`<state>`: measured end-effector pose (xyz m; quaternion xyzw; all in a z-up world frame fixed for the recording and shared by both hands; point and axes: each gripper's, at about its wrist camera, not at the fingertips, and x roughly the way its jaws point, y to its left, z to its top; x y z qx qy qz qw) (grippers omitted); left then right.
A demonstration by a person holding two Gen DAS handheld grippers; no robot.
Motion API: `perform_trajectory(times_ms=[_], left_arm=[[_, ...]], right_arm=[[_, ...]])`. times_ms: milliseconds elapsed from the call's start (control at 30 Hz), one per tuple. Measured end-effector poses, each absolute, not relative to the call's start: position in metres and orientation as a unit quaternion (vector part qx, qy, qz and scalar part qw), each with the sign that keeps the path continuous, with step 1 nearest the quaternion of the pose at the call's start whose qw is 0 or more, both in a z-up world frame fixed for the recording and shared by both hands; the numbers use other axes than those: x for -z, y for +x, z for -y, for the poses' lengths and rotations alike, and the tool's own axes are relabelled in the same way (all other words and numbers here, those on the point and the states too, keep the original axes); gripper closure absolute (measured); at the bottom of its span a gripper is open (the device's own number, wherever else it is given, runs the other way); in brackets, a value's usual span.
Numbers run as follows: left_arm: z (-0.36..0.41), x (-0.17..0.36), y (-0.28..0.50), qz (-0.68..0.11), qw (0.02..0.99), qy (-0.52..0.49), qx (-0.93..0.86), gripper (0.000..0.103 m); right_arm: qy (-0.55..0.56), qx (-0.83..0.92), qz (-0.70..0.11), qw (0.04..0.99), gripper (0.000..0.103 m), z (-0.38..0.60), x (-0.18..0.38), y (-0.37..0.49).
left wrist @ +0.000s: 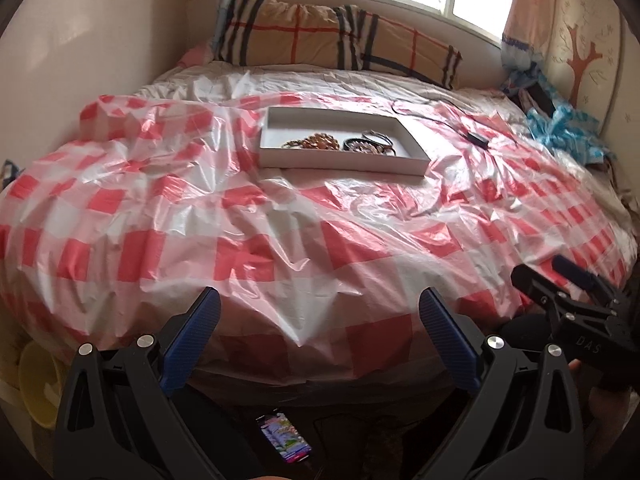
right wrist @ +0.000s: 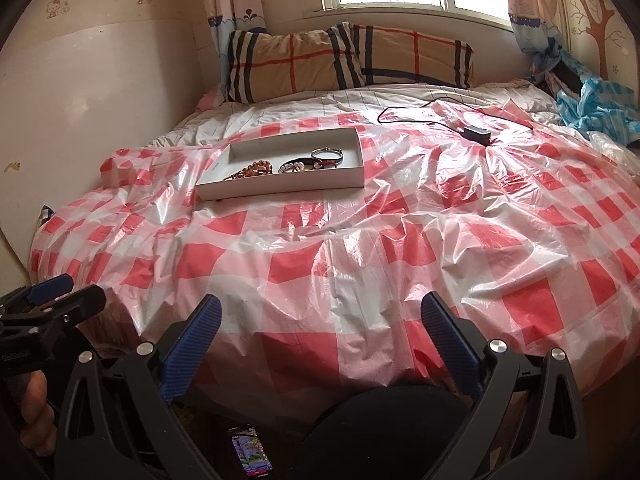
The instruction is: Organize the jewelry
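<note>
Bed under checked plastic sheet; white tray of jewelry well ahead, long axis crosswise. Left gripper, right gripper agape, empty; left perhaps nearer.

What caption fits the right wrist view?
Open right gripper faces white tray of bracelets on checkered sheet.

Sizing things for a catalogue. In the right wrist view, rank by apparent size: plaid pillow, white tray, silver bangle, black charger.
1. plaid pillow
2. white tray
3. silver bangle and black charger: they look alike, so unranked.
</note>
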<state>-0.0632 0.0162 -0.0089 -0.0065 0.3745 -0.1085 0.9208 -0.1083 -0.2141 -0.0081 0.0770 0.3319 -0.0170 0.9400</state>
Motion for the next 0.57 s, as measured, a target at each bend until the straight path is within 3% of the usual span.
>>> perform_trajectory(times_ms=[167, 367, 567], left_arm=[[-0.005, 0.005, -0.066, -0.366, 0.925, 0.034, 0.094, 0.008], [-0.004, 0.021, -0.05, -0.436, 0.894, 0.015, 0.104, 0.008], [0.0, 0.027, -0.051, -0.437, 0.895, 0.029, 0.085, 0.008]], right_arm=[[0.087, 0.018, -0.337, 0.937, 0.007, 0.218, 0.01, -0.107], [0.087, 0.024, -0.344, 0.935, 0.007, 0.219, 0.011, -0.105], [0.082, 0.027, -0.347, 0.934, 0.007, 0.218, 0.012, -0.104]])
